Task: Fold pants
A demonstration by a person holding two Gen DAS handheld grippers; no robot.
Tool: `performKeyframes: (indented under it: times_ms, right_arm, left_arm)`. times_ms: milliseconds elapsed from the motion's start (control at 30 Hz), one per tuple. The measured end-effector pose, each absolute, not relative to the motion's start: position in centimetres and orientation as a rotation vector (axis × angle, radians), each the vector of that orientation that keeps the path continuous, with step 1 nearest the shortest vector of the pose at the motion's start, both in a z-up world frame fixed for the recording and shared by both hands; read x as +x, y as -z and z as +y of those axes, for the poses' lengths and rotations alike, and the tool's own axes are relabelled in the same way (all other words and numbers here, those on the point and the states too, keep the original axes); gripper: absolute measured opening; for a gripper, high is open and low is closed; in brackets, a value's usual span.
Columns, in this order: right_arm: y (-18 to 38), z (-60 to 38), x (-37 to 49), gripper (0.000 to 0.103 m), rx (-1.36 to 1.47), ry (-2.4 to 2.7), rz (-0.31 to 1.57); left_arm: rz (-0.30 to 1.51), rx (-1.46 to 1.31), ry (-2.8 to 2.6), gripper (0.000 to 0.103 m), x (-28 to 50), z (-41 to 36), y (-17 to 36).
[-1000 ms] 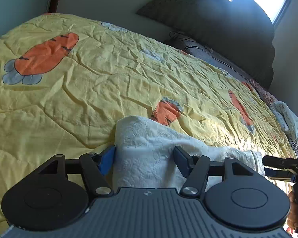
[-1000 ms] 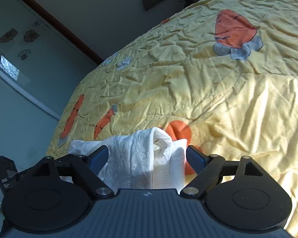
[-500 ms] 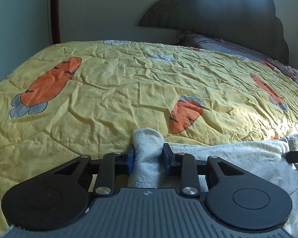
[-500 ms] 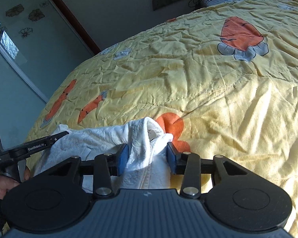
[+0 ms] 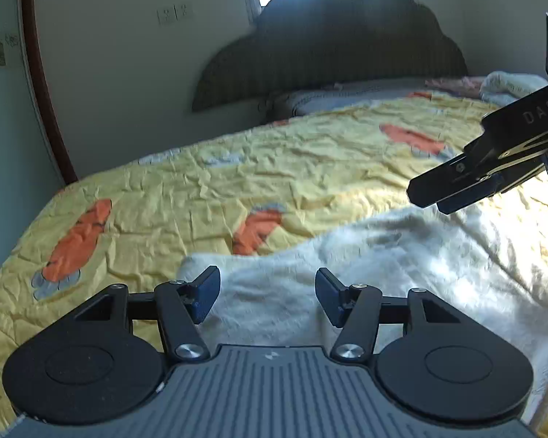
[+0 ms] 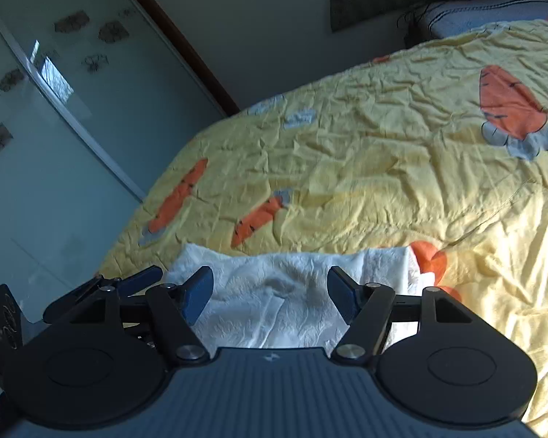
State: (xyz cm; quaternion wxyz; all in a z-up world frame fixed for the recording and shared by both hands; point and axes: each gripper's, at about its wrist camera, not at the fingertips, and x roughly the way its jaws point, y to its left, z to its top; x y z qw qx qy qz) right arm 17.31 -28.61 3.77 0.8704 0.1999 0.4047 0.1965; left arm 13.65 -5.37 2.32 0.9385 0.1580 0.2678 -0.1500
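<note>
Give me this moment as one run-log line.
left gripper: opening, off cloth | right gripper: opening, off cloth | white pants: lying released on yellow quilt

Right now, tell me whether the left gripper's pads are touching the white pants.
Apart. In the left wrist view the left gripper is opening, and white pants lie between the pads with fabric visibly clear of both.

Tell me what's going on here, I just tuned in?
A person with a gripper in each hand is folding white pants on a yellow carrot-print bedspread. The left gripper and right gripper are both opening; the cloth lies beneath the gap between their blue pads, and neither pinches it. The pants lie spread flat near the bed's edge. How far the folding has gone cannot be told.
</note>
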Motion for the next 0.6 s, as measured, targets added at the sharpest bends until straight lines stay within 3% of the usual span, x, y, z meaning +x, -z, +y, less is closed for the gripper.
performKeyframes:
  times_ms: [233, 333, 400, 500, 600]
  right_arm:
    - [-1.8, -28.4, 16.8, 0.066, 0.376, -0.41, 0.818]
    - [-3.3, -27.6, 15.4, 0.067, 0.35, -0.332, 0.812]
    - [-4.9, -26.9, 12.2, 0.068, 0.326, -0.318, 0.758]
    - [-5.4, -26.5, 7.3, 0.07, 0.321, -0.414, 0.676]
    - [-3.8, -25.5, 5.3, 0.07, 0.225, -0.365, 0.729]
  left_arm:
    - [0.688, 0.182, 0.27, 0.085, 16.5, -3.1, -0.2]
    - [0.667, 0.177, 0.229, 0.083, 15.6, -2.7, -0.8]
    - [0.639, 0.16, 0.166, 0.076, 13.1, -1.8, -2.1]
    - [0.588, 0.052, 0.237, 0.078, 8.2, -0.4, -3.7]
    - [0.552, 0.079, 0.276, 0.082, 4.4, -1.1, -3.9]
